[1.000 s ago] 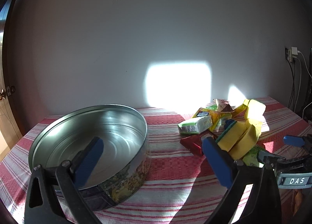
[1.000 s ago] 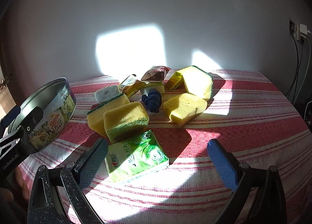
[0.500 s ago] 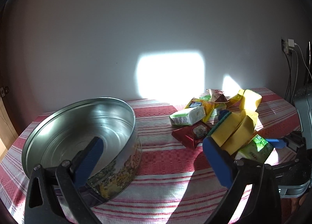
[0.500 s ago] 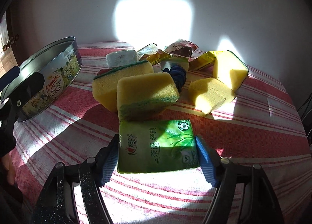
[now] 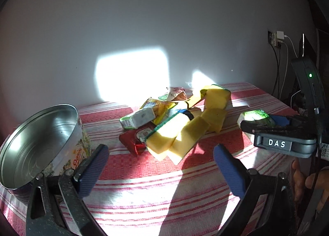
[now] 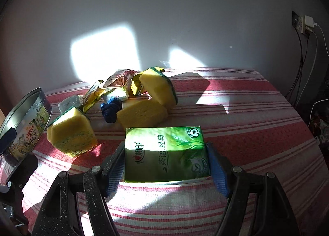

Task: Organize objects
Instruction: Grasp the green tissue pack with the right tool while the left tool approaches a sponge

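My right gripper (image 6: pixel 166 166) is shut on a green tissue pack (image 6: pixel 166 153), held off the striped tablecloth; the pack also shows in the left wrist view (image 5: pixel 257 116) between the right gripper's fingers. My left gripper (image 5: pixel 160 164) is open and empty, hovering above the cloth in front of the pile. An empty round cookie tin (image 5: pixel 39 141) stands at the left, also in the right wrist view (image 6: pixel 24 124). The pile holds several yellow sponges (image 6: pixel 72 133), snack packets (image 6: pixel 119 78), a red packet (image 5: pixel 135 135) and a blue knotted thing (image 6: pixel 111 109).
The table has a red-and-white striped cloth (image 6: pixel 246 112) and stands against a grey wall. A wall socket with chargers and cables (image 6: pixel 306 26) is at the far right. The table edge drops off at the right.
My right gripper closed on the green tissue pack and lifted it. My left gripper swung right, so the tin moved to the left edge of its view.
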### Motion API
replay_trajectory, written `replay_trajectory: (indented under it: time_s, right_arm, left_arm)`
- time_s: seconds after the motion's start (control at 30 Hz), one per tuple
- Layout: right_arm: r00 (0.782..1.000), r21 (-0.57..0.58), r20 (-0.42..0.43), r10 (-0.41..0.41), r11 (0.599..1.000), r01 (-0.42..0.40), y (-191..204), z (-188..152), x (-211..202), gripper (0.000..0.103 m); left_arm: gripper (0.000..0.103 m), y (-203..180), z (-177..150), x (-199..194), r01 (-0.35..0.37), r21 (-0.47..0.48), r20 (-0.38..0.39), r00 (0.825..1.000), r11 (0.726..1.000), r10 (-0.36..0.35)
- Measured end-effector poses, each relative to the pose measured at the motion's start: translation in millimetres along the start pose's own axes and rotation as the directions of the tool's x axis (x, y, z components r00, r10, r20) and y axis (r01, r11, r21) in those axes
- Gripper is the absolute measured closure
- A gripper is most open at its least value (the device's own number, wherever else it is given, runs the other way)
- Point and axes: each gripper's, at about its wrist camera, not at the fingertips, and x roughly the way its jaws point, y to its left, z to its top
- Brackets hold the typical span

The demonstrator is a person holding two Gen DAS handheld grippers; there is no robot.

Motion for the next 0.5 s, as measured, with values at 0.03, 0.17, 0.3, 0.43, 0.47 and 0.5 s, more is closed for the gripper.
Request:
replay_trajectory:
  time_s: [0.03, 0.17, 0.3, 0.43, 0.47, 0.5]
  right_arm:
    - [1.000, 0.006, 0.012, -0.016, 1.000, 0.016, -2.5, 1.7, -1.2, 0.028]
    - [0.999, 0.036, 0.022, -0.028, 0.999, 0.027, -13.3, 4.9, -3.9, 0.027]
    - [0.999, 0.050, 0.015, -0.042, 0.998, 0.042, -17.9, 6.1, -1.2, 0.027]
    - [0.999, 0.052, 0.014, -0.033, 0.998, 0.032, -18.3, 3.9, -1.3, 0.027]
    - [0.999, 0.050, 0.014, -0.032, 0.998, 0.032, -18.1, 3.9, -1.5, 0.027]
    - [0.999, 0.049, 0.013, -0.031, 0.998, 0.030, -17.9, 3.9, -1.3, 0.027]
  left_arm:
    - [0.000, -6.6, 1.4, 3.9, 0.001, 0.002, -0.014, 1.000, 1.000, -0.001]
    - [0.002, -31.6, 7.6, 20.0, -0.012, 0.039, -0.070, 0.997, 0.999, 0.015]
    - [0.012, -45.6, 17.8, 48.1, -0.046, 0.054, -0.129, 0.990, 0.997, 0.053]
    - [0.025, -41.8, 26.1, 65.1, -0.086, 0.045, -0.138, 0.986, 0.995, 0.091]
    - [0.032, -39.0, 27.4, 65.8, -0.087, 0.043, -0.126, 0.988, 0.995, 0.092]
    - [0.037, -35.9, 27.8, 64.6, -0.082, 0.038, -0.117, 0.989, 0.996, 0.086]
